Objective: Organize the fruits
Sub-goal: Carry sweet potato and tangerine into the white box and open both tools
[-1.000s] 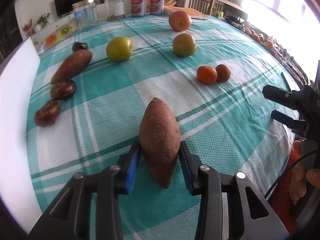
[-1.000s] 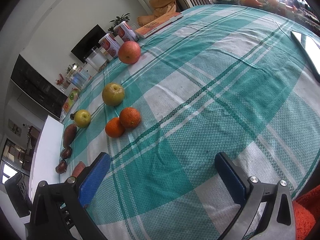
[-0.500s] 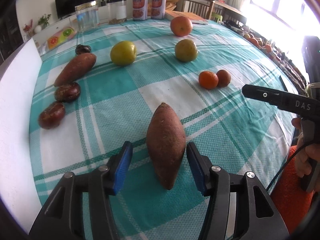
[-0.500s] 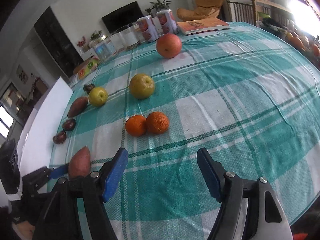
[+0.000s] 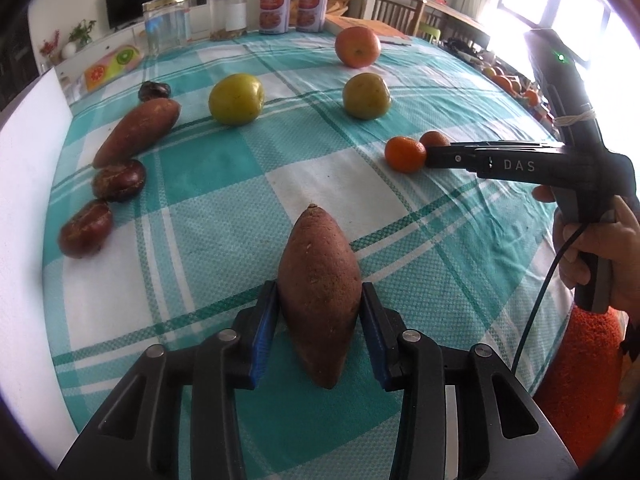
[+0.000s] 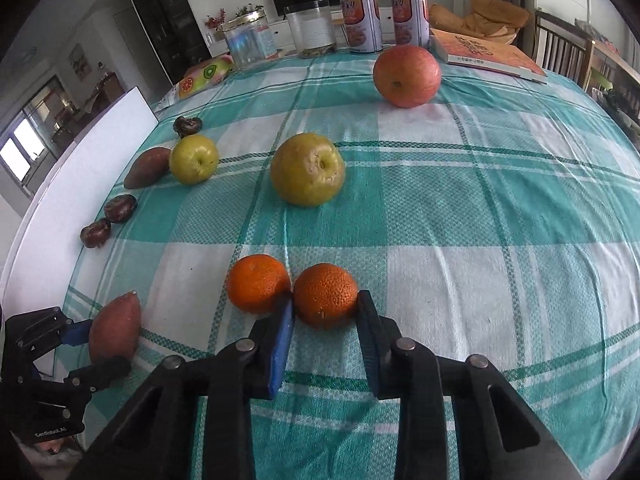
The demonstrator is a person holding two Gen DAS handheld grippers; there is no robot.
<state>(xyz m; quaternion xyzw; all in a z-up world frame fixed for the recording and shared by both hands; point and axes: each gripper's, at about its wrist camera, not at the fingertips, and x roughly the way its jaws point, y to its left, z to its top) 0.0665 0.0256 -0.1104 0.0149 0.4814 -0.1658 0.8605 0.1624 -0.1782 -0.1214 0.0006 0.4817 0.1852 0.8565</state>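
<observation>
Left tool: blue pads pressed against both flanks of the near sweet potato, which lies lengthwise on the checked worktop, tip pointing away. Gripped, not visibly lifted.

Right tool: its jaws have just been closing; pads now sit on either side of the right-hand mandarin, clamped on it. Its twin, the left mandarin, sits just beside it, touching the left pad's outer face. Risk, by judgement: neighbour may roll when the pair is parted.

Further out, untouched: two dark chestnut-like pieces near the left edge, a second sweet potato behind them, a third dark piece just beyond that. Mid-worktop: green apple and yellow-green pear-like fruit, well apart. Farthest: a red-orange apple.

Progress, by judgement: early. Like kinds lie loosely grouped, no container for them visible. Two items in hand; the others still loose.
</observation>
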